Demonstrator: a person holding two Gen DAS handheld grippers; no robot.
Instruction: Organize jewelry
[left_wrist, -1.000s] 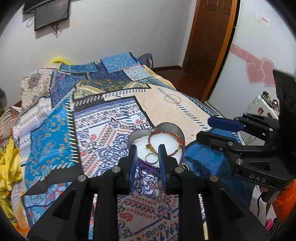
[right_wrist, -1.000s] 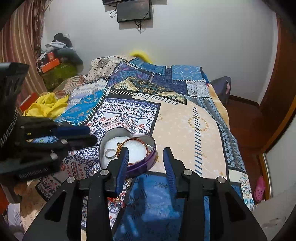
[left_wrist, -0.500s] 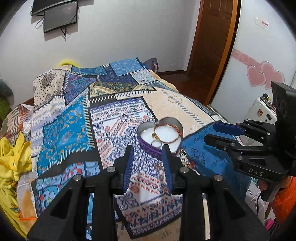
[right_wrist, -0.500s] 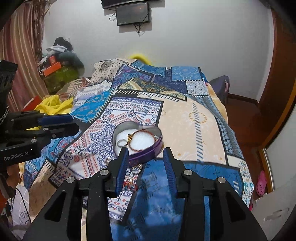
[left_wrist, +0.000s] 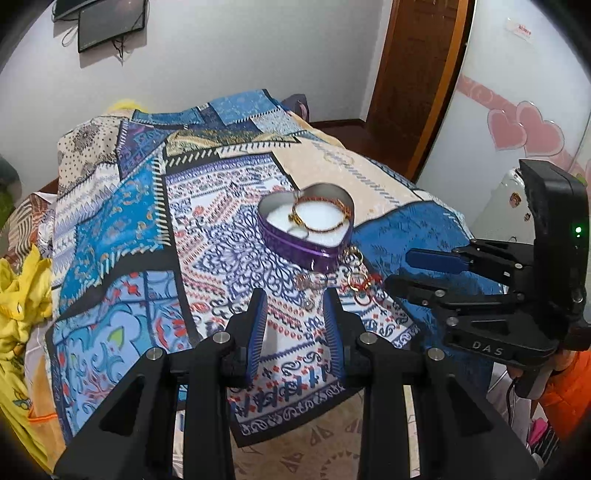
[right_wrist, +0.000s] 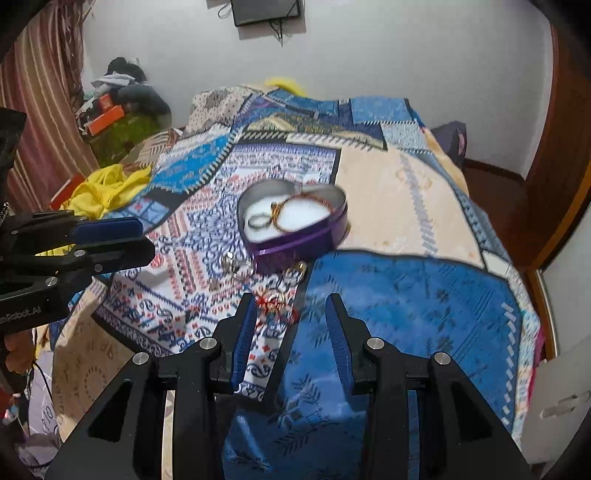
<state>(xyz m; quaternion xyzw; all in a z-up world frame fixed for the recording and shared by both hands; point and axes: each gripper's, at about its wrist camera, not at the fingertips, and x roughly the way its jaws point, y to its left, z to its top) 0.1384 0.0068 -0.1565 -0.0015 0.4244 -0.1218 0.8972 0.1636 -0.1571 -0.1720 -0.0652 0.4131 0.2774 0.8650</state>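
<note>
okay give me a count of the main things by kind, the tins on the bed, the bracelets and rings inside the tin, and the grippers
Heart-shaped purple tin: 1
Bracelet in the tin: 1
Ring in the tin: 1
Grippers: 2, left gripper and right gripper
Total: 5
More loose jewelry lies on the bedspread beside the tin, too tangled to count.

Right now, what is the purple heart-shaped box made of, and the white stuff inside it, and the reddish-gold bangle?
The purple heart-shaped box looks like thin metal tin: glossy purple outside, dull silvery inside wall, with bright streaks along its side. The white stuff seems a soft foam or cotton pad, matte and grainy. The reddish-gold bangle looks like gold-toned metal, perhaps wrapped in red thread; too small to be sure.
</note>
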